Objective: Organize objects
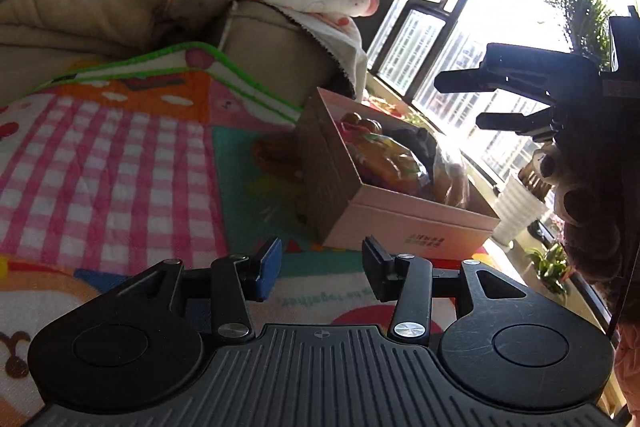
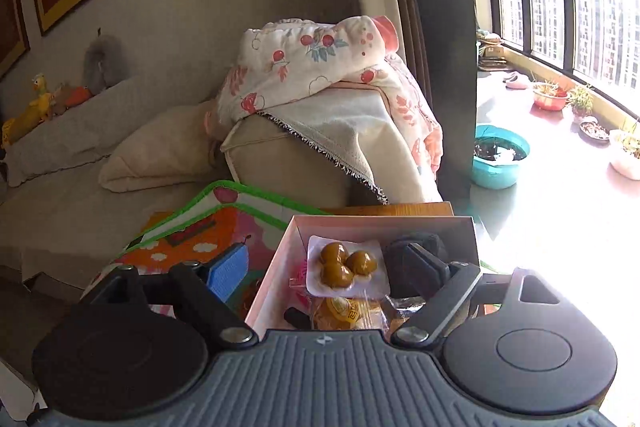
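A pink cardboard box (image 1: 400, 223) stands on the colourful play mat (image 1: 120, 155), filled with snack packets. In the right wrist view the box (image 2: 380, 227) holds a packet of three brown balls (image 2: 344, 263), an orange packet (image 2: 344, 313) and a dark object (image 2: 416, 247). My right gripper (image 2: 324, 263) hangs open over the box with nothing between its fingers. It also shows in the left wrist view as my right gripper (image 1: 460, 103), above and right of the box. My left gripper (image 1: 322, 259) is open and empty, low over the mat just short of the box's near corner.
A beige sofa arm (image 2: 304, 155) draped with a fruit-print blanket (image 2: 312, 67) rises behind the box. A brown plush thing (image 1: 584, 203) fills the right edge of the left wrist view. A teal basin (image 2: 496, 155) and plant pots (image 2: 548, 95) sit by the window.
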Tool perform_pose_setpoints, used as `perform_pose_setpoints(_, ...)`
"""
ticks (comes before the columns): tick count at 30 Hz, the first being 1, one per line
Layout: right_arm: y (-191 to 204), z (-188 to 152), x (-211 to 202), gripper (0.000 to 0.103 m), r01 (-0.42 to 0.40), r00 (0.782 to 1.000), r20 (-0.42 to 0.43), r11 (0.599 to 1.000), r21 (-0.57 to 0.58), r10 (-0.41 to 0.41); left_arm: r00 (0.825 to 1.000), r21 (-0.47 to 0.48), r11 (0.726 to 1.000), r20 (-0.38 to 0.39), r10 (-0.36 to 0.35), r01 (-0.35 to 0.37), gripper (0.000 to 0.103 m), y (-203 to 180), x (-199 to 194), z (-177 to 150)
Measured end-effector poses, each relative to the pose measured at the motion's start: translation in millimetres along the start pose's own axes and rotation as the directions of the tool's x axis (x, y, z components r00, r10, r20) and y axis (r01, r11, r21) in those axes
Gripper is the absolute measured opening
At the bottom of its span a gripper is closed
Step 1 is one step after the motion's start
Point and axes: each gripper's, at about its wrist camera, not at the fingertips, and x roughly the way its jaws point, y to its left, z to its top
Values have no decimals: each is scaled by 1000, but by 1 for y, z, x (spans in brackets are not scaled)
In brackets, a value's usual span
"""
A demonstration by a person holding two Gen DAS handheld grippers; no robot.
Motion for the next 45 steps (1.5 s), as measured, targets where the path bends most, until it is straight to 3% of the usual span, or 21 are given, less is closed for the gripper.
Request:
perform_pose_setpoints(7, 8, -68, -33, 85, 100, 995, 33, 963, -249, -94, 999, -6, 1000, -38, 1, -2, 49, -3, 9, -6)
perform_pose_setpoints(13, -6, -111, -50, 85, 174, 985, 40, 924, -340, -170, 999, 46, 999, 38, -20, 19, 49, -31, 12, 18)
perform_pose_setpoints(15, -19, -115, -42, 85, 201, 978, 7, 931, -305, -208, 998, 87, 996, 68, 12, -18, 49, -45, 25, 34)
perform_pose_setpoints(18, -35, -117, -29, 76, 231, 969, -25, 939, -255, -245, 994, 159, 981, 40, 107, -112, 49, -60, 57, 49)
perform_pose_setpoints(21, -44, -117, -16, 70, 236, 967, -48, 949, -209, -251, 972, 198, 954, -14, 233, -226, 49, -57, 91, 53)
perform_pose_setpoints(23, -46, -116, -9, 67, 217, 970, -65, 958, -185, -232, 967, 190, 950, -12, 255, -248, 62, -48, 96, 51)
perform_pose_setpoints(25, -44, -115, -4, 67, 192, 976, -74, 967, -168, -206, 961, 174, 945, 8, 278, -275, 82, -38, 92, 50)
perform_pose_setpoints(28, -30, -111, 10, 67, 178, 979, -67, 966, -185, -193, 949, 117, 942, 37, 313, -315, 91, -19, 84, 52)
perform_pose_setpoints(30, -19, -106, 20, 67, 156, 983, -71, 970, -187, -172, 925, 104, 920, 82, 371, -378, 99, -4, 81, 55)
perform_pose_setpoints(31, -14, -103, 25, 67, 145, 984, -73, 971, -189, -161, 912, 95, 909, 104, 397, -407, 102, 4, 80, 56)
perform_pose_setpoints(36, 14, -93, 45, 67, 166, 982, -52, 961, -223, -182, 906, 37, 910, 119, 406, -413, 102, 34, 75, 68)
perform_pose_setpoints(38, 19, -91, 47, 70, 169, 981, -60, 962, -215, -186, 914, 32, 920, 129, 384, -391, 101, 38, 73, 69)
perform_pose_setpoints(42, 26, -103, 31, 99, 128, 985, -88, 974, -189, -147, 939, 37, 948, 158, 306, -316, 101, 34, 40, 57)
perform_pose_setpoints(45, 34, -123, 15, 103, 121, 983, -115, 973, -196, -145, 948, 102, 947, 126, 292, -305, 101, 21, 14, 32)
